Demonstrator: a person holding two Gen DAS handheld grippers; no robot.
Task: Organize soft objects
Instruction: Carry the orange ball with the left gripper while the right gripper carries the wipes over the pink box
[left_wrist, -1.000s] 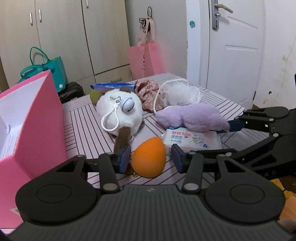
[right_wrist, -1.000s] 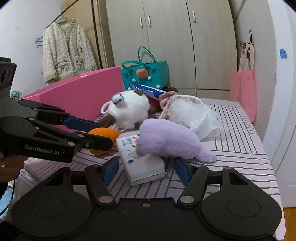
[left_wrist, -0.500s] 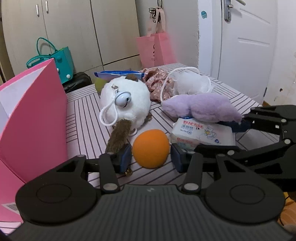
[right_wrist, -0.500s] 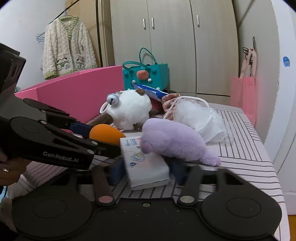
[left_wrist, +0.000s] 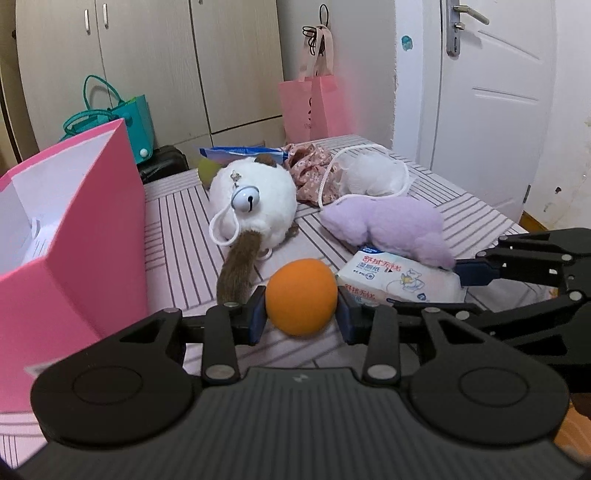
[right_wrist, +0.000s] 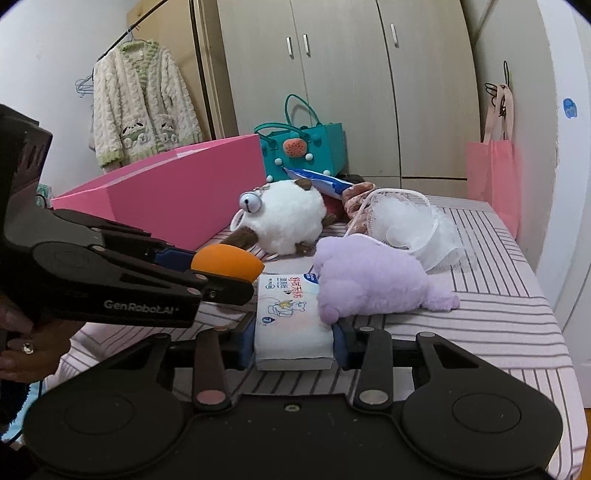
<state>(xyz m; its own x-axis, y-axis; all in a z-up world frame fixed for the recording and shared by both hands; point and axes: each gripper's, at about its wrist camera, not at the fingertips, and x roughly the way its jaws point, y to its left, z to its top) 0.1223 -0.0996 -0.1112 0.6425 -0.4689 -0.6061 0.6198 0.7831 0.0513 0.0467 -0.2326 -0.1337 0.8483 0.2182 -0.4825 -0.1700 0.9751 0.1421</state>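
On the striped table: left claw (left_wrist: 301, 318) pinches the orange sponge (left_wrist: 301, 297) between both pads, at 6 o'clock of the white plush (left_wrist: 255, 203).
Right claw (right_wrist: 293, 341): jaws closing on the wipes pack (right_wrist: 290, 314), pads pressed on its 2 sides.
Purple plush (right_wrist: 365, 282): lies on the pack's far end, at 1 o'clock of that claw.
Risk 1: lifting the pack may tip the purple plush off.
Risk 2: both claws sit close; moving toward the pink box (left_wrist: 74, 229) at 9 o'clock could knock them together.
Risk 3: sponge may squirt out if squeezed off-centre.
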